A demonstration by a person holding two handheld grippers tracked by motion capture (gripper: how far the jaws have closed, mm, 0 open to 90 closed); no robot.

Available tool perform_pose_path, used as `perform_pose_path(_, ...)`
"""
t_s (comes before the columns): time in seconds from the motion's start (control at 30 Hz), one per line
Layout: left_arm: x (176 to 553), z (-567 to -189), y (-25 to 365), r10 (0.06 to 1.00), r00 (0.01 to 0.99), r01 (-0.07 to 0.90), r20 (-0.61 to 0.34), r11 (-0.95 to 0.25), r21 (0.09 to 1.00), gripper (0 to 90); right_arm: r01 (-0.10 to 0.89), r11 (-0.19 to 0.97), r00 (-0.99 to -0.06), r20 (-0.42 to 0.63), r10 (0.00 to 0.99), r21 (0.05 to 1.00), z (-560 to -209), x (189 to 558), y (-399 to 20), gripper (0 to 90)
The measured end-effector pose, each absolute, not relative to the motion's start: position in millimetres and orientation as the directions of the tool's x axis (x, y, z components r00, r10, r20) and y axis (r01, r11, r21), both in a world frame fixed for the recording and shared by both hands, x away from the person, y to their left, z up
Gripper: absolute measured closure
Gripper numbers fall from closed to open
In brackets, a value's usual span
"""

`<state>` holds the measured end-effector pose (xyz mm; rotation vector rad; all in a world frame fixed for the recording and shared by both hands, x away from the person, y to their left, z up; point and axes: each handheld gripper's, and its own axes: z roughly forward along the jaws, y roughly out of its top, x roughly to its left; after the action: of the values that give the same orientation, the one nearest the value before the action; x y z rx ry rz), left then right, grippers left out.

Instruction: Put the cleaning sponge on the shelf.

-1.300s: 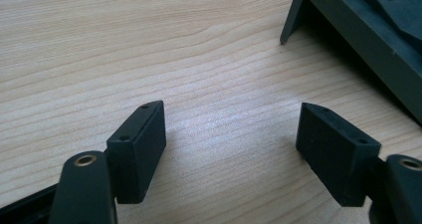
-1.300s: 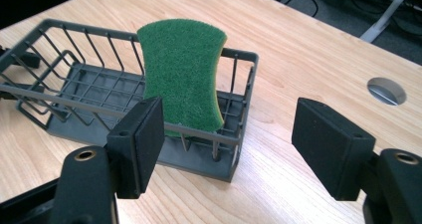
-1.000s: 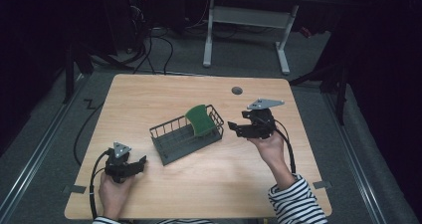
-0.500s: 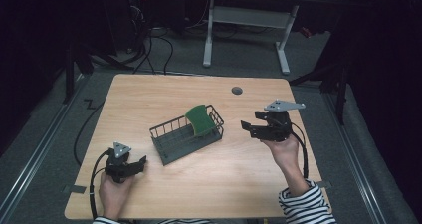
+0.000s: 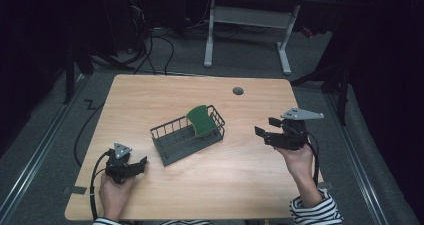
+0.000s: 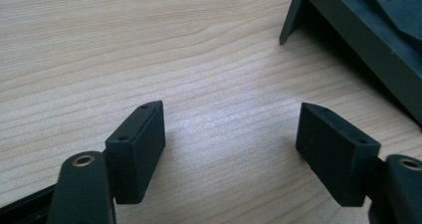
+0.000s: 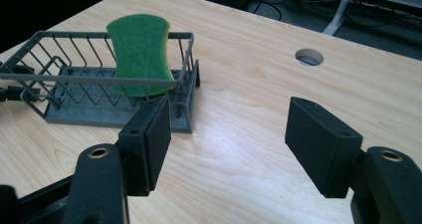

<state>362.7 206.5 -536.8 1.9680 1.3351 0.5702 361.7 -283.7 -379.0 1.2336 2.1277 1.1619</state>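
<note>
At the near edge of the pale wooden table [image 5: 165,97] the left gripper [image 5: 142,164] rests with empty jaws parted, the right gripper [image 5: 265,130], likewise agape and empty, hangs farther right, and beyond them the green kidney-shaped sponge [image 5: 201,120] leans upright in the grey wire basket's [image 5: 172,137] far end.

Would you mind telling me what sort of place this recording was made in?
Probably a lab or workshop room set up for recording, not a kitchen. A bare wooden table with a cable hole stands on grey carpet, loose cables trail behind it, and a second desk frame stands in the dark background.
</note>
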Motion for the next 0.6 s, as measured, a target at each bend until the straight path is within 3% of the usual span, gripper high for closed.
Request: perform_pose_path(0.6, 362.8, -536.8, 206.5, 0.926, 0.377, 0.627, -0.018, -0.241, 0.741, 28.0, 0.520, 0.124, -0.436, 0.138, 0.889, 0.845, -396.1, 331.6, -331.6, 35.0)
